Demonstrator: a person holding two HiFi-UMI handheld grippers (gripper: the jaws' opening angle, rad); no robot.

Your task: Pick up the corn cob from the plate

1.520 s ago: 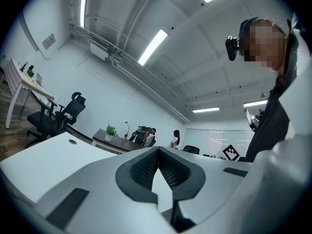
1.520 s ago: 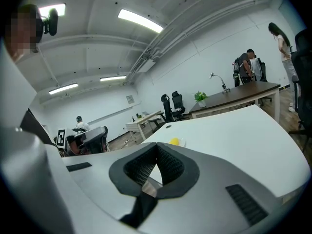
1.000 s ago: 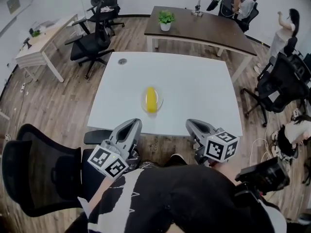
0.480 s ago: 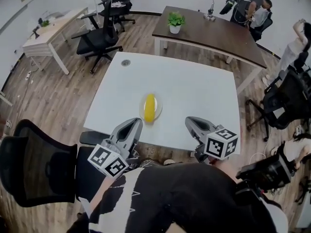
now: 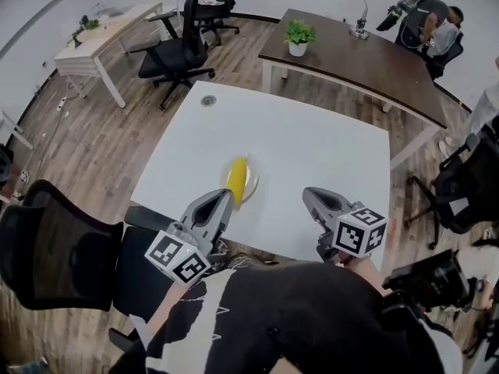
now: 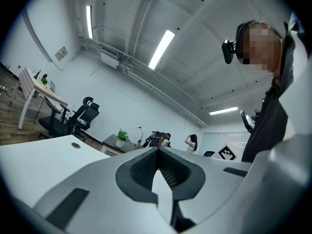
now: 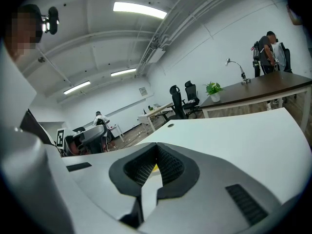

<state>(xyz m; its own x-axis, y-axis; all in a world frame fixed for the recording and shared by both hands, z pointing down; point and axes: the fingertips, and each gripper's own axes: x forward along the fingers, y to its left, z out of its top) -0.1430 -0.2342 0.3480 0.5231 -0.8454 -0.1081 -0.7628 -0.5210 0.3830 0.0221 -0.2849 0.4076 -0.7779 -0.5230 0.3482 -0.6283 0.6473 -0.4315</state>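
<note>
1. Head view: You stand at the near edge of a white square table [image 5: 327,146]. The yellow corn cob [image 5: 237,179] lies lengthwise on a small pale round plate [image 5: 253,187], close to that near edge. Your left gripper [image 5: 221,199] reaches forward from the lower left. Its tips are just beside the cob's near end, and I cannot tell whether they touch it. Your right gripper [image 5: 311,194] is held over the table's near edge, apart from the plate on its right. Each gripper's marker cube faces back toward you.

2. Left gripper view: The left gripper [image 6: 158,150] points roughly level across the tabletop. Its jaws are clenched tip to tip with nothing between them.

3. Right gripper view: The right gripper [image 7: 156,148] tilts down toward the table. Its jaws are pressed together at the tips and hold nothing. A sliver of the corn cob [image 7: 155,168] shows through the gap behind the tips.
</note>
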